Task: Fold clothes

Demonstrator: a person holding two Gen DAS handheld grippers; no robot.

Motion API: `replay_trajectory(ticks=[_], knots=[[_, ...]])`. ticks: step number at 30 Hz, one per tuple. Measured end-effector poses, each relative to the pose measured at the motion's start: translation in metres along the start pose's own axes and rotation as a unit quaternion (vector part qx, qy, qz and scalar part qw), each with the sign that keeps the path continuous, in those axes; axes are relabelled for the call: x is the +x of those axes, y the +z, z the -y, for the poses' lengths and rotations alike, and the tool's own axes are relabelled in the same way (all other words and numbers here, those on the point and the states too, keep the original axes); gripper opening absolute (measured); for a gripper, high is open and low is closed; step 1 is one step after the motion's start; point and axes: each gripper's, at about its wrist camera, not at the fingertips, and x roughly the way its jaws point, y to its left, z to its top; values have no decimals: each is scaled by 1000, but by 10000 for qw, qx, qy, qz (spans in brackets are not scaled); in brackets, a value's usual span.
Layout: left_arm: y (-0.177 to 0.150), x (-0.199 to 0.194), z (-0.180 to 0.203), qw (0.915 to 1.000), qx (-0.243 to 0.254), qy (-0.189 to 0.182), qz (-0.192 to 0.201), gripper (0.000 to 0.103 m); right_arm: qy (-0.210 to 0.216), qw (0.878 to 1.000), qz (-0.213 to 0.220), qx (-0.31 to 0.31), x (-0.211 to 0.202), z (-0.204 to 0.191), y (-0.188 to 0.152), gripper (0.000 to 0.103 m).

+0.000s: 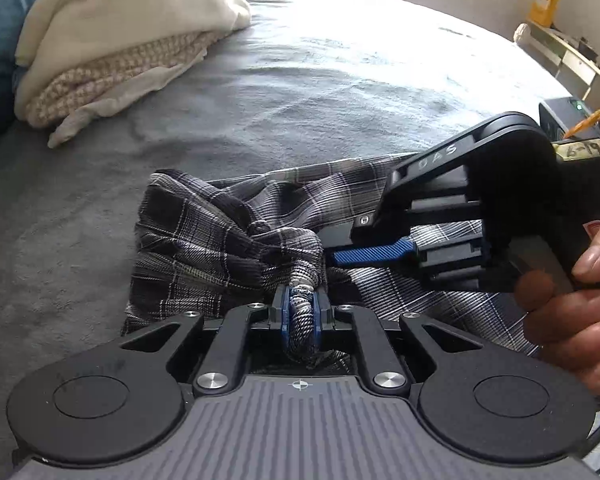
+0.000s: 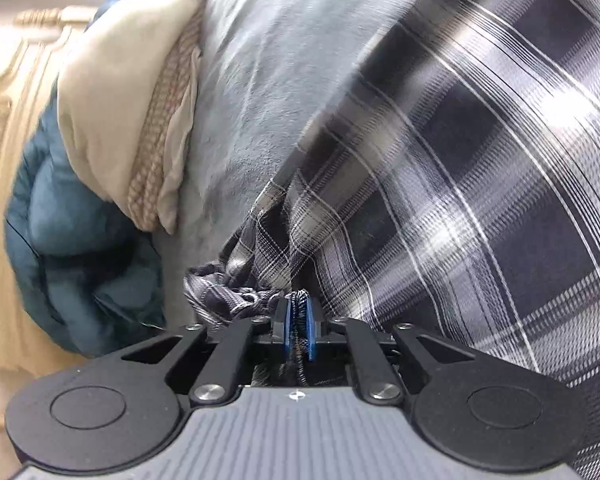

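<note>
A dark plaid garment (image 1: 204, 240) lies bunched on the grey bed cover (image 1: 300, 92). My left gripper (image 1: 302, 312) is shut on a thick rolled fold of that plaid cloth, which bulges between its blue pads. The right gripper (image 1: 332, 258) reaches in from the right, held by a hand (image 1: 572, 300), its blue fingers lying against the same bunch. In the right wrist view the plaid garment (image 2: 480, 180) fills the right side, and my right gripper (image 2: 299, 320) is shut on a thin hemmed edge of it.
A pile of cream and beige woven clothes (image 1: 112, 40) sits at the bed's far left beside a blue quilted duvet (image 2: 72, 240). A low shelf (image 1: 560, 52) and a dark device (image 1: 564, 120) stand beyond the bed's right edge.
</note>
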Motion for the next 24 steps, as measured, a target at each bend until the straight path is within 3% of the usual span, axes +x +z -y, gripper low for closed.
replay_trajectory(ticks=[2,4,12,16,18,19,22,24], knots=[[-1,0,2,10000,43,-17,4,10,163,9996,-15,218,-3,8,0,32],[-2,-1,2,10000,90,-30,16,10,326,9990,-53,313,-4,12,0,42],[-7,-3,6,9997,202,-6,130,12,-50,9973,-391,-623,11,-20,0,61],[-10,-5,7,9995,232,-40,226,16,-495,9881,-586,-1335,15,-40,-4,62],[-12,-6,8,9992,264,-101,284,25,-625,9839,-662,-1541,17,-45,-7,62],[-13,-7,9,9990,305,-137,298,27,-707,9814,-668,-1654,19,-47,-9,59],[-15,-17,9,9992,233,-193,245,39,-953,9739,-602,-1970,21,-53,-15,37],[-19,-32,3,9991,82,-304,279,48,-945,9746,-602,-1938,21,-52,-14,31]])
